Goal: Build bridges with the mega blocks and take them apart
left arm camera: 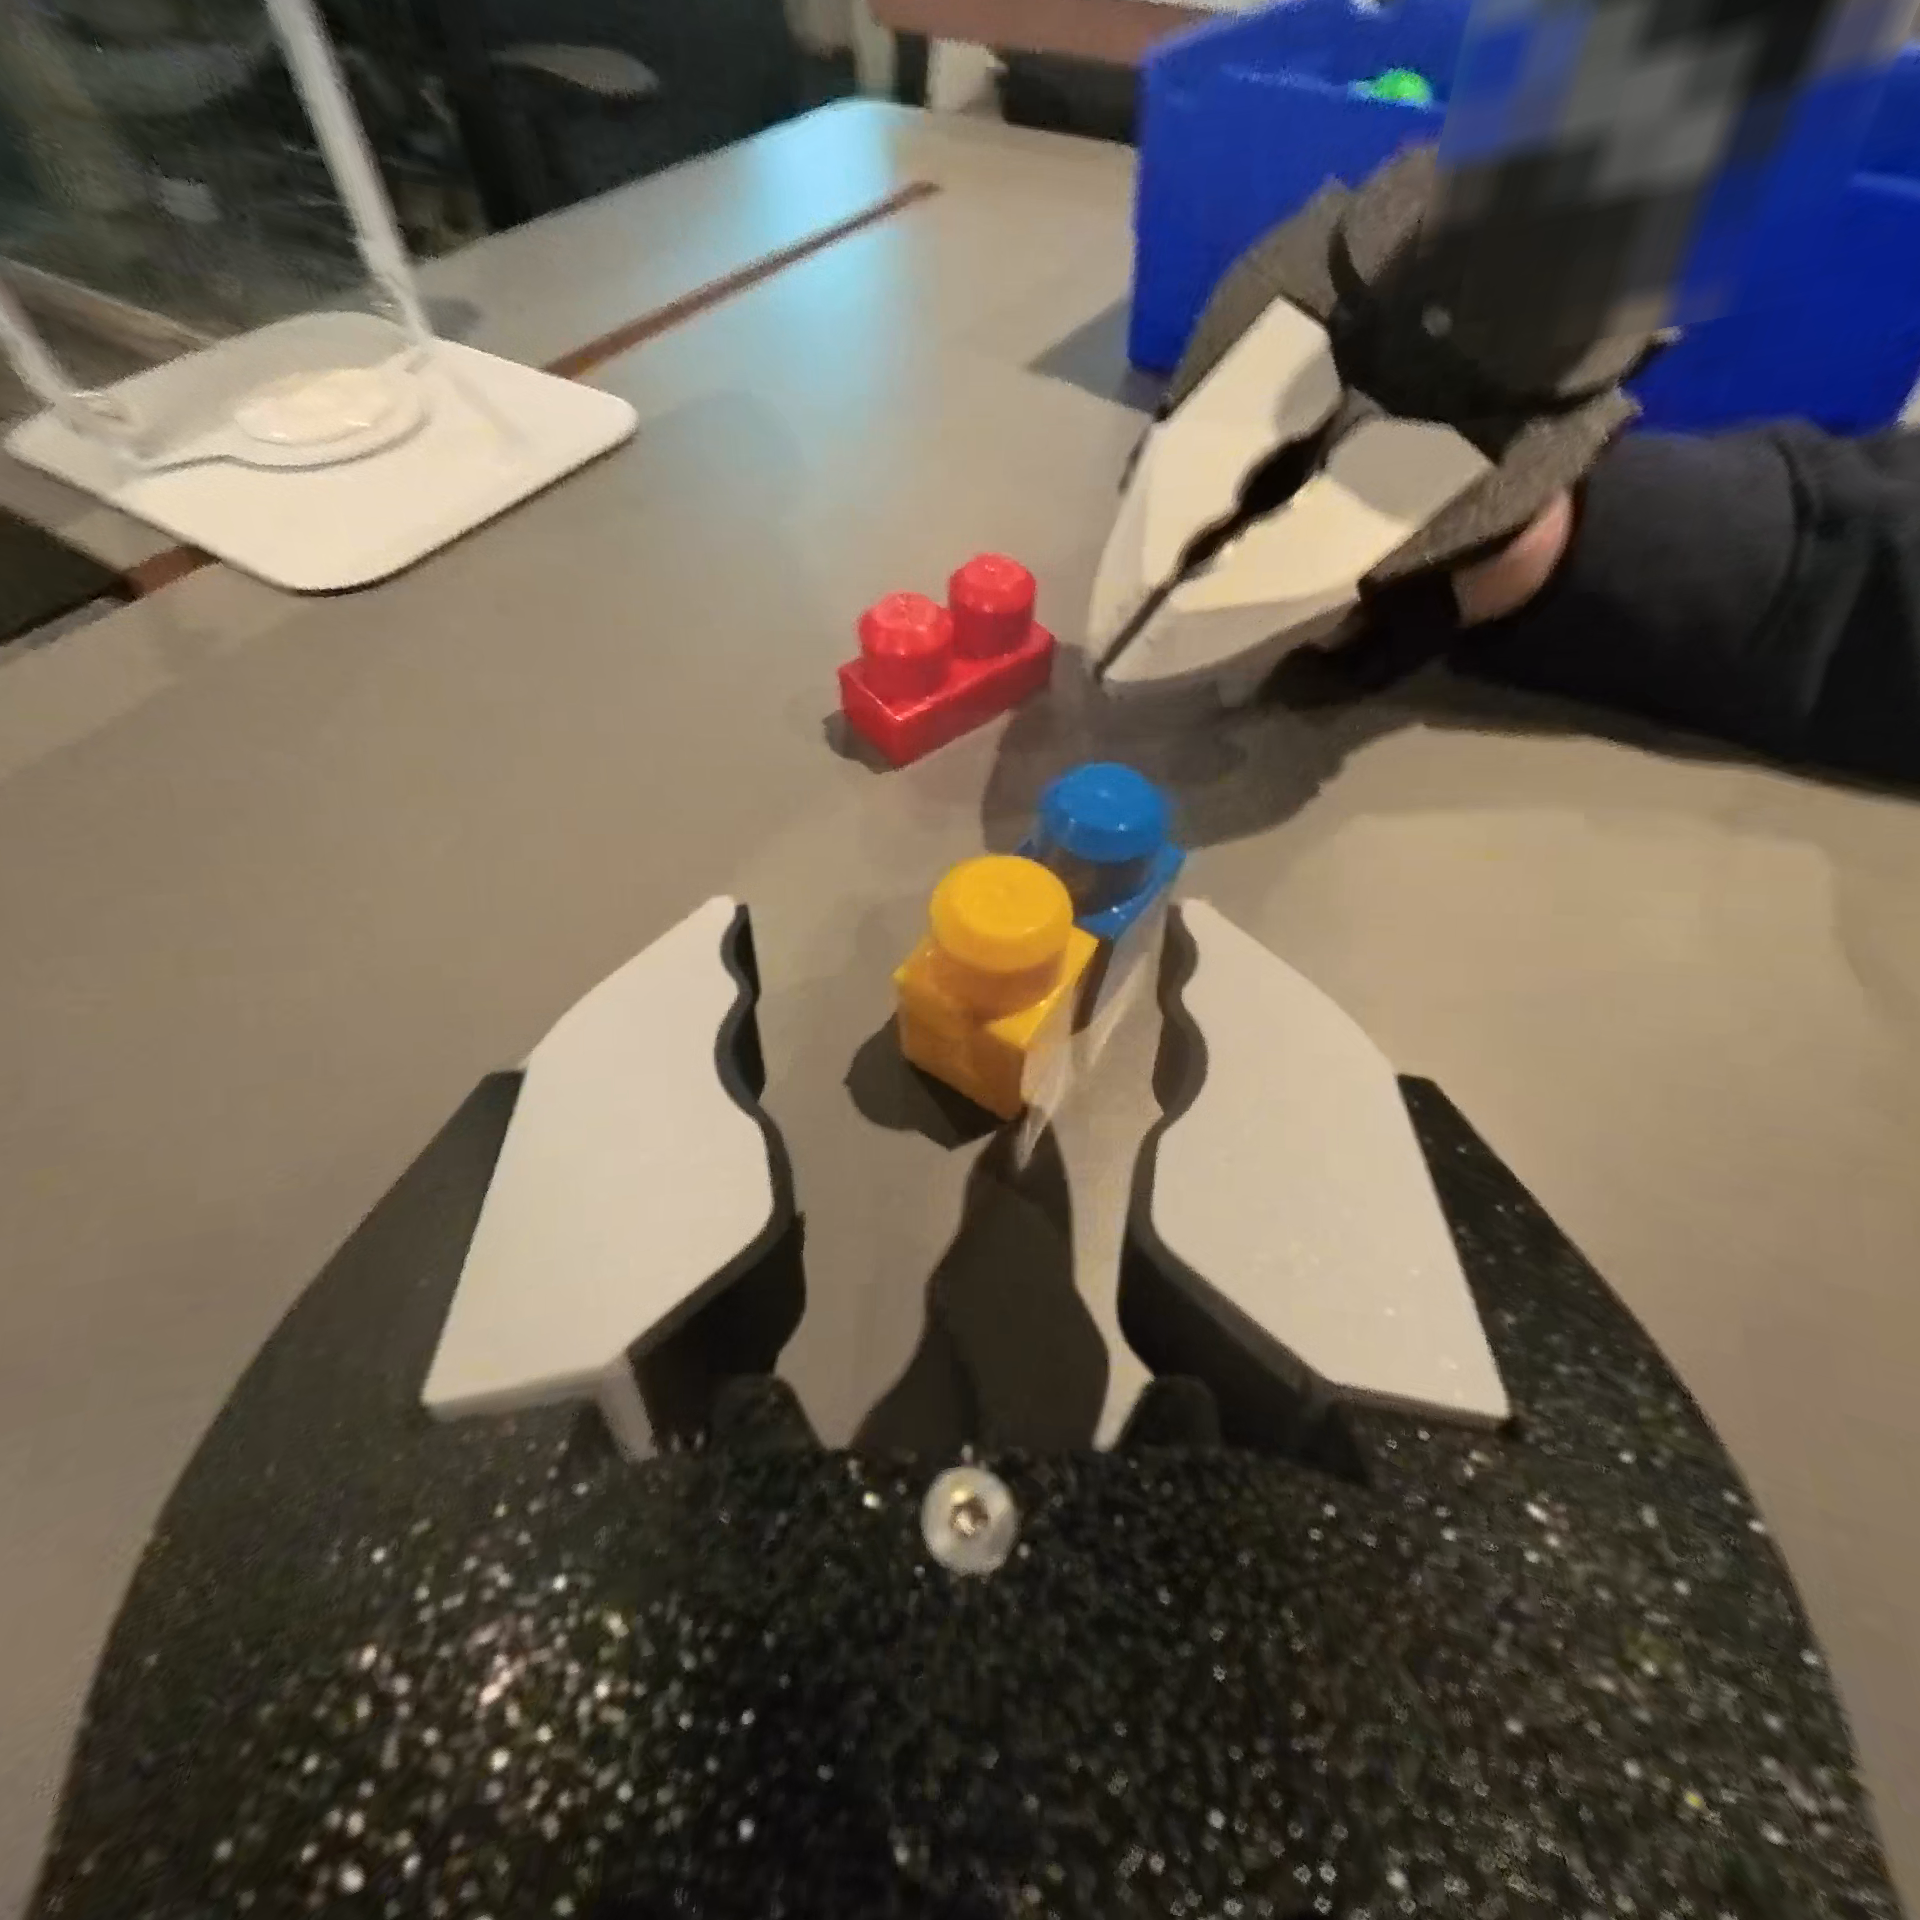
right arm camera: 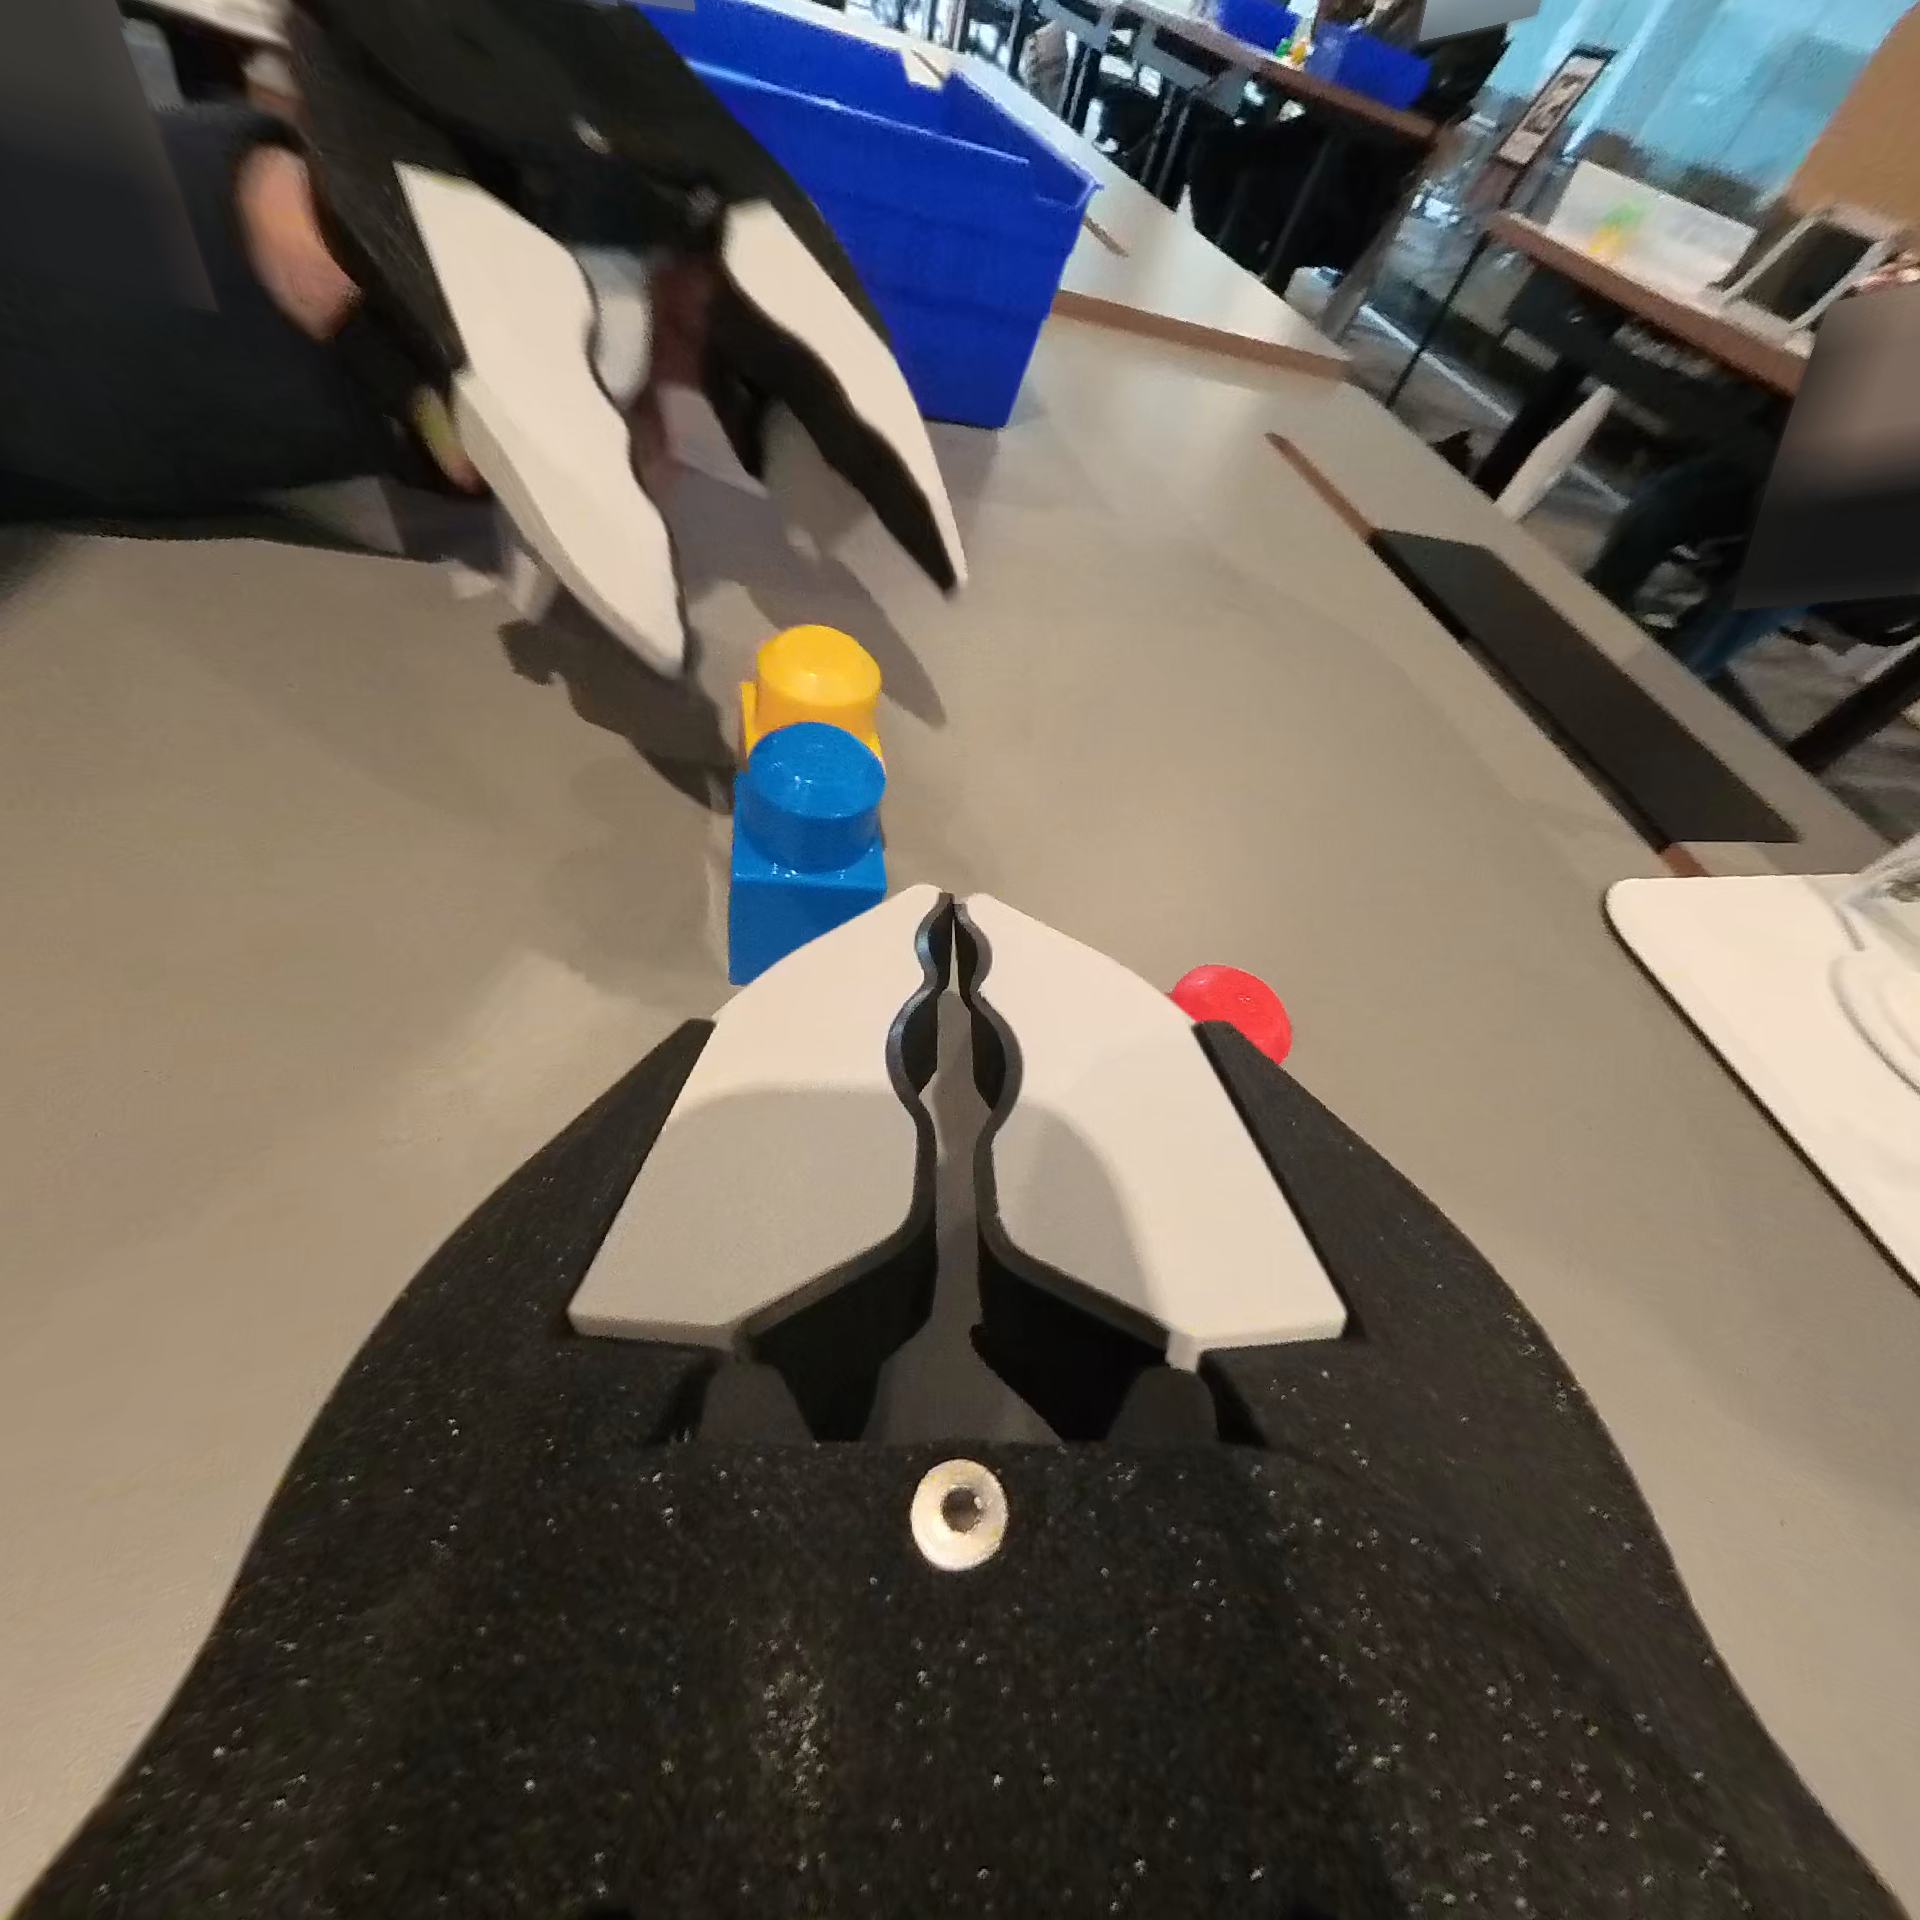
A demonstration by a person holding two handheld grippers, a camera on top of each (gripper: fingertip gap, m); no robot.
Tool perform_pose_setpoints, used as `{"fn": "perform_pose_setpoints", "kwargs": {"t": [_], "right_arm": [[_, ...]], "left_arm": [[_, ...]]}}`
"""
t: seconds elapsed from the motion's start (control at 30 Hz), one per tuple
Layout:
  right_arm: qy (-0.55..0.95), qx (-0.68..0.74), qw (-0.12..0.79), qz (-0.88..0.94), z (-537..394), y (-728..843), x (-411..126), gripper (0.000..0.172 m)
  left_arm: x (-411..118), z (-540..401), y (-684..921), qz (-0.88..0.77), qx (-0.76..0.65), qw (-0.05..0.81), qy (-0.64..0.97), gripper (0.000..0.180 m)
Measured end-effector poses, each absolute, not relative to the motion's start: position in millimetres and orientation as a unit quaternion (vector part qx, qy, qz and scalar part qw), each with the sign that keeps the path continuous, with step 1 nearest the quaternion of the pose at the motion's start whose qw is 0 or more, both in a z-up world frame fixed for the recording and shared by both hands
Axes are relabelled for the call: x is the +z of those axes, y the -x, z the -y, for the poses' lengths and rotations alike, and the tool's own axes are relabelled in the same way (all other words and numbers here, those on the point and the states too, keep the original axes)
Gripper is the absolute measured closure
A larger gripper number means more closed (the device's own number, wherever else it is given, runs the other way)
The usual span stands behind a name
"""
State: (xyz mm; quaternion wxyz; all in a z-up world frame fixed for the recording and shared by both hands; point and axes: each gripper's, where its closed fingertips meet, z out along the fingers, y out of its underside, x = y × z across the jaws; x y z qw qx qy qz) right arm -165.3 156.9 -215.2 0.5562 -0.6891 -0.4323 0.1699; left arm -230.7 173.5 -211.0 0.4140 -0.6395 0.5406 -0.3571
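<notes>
I have the left gripper (left arm camera: 961, 914) with jaws spread wide and holding nothing, its fingertips flanking the small yellow single-stud plastic block (left arm camera: 992, 997) without pressing it; the matching blue single-stud block (left arm camera: 1107, 862) stands touching behind it on the grey bench (left arm camera: 364, 831). The red two-stud plastic brick (left arm camera: 940, 665) lies apart, beside the right gripper (right arm camera: 951, 904), whose jaws are closed on nothing. These blocks look light, rigid and glossy, so I'd pinch the flat sides. Open bench lies left; the blue plastic bin (left arm camera: 1247, 208) crowds the far right.

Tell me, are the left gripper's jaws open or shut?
Open. The left gripper's jaws stand wide apart, holding nothing, with the yellow block standing free on the table.
</notes>
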Motion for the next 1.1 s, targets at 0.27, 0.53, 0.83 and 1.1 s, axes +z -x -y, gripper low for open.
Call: {"fn": "perform_pose_setpoints", "kwargs": {"t": [0.27,0.53,0.83,1.1], "right_arm": [[0.708,0.165,0.53,0.437,-156,165,-224,0.172],[0.697,0.193,0.554,0.412,-155,167,-213,0.172],[0.688,0.227,0.575,0.381,-156,160,-201,0.172],[0.686,0.227,0.577,0.38,-156,157,-200,0.172]], "left_arm": [[-213,-159,246,-0.383,-0.253,0.456,0.763,0.082],[-235,-165,224,-0.328,-0.144,0.456,0.815,0.058],[-255,-179,213,-0.315,-0.085,0.452,0.83,0.088],[-256,-185,213,-0.323,-0.103,0.445,0.829,0.104]]}}
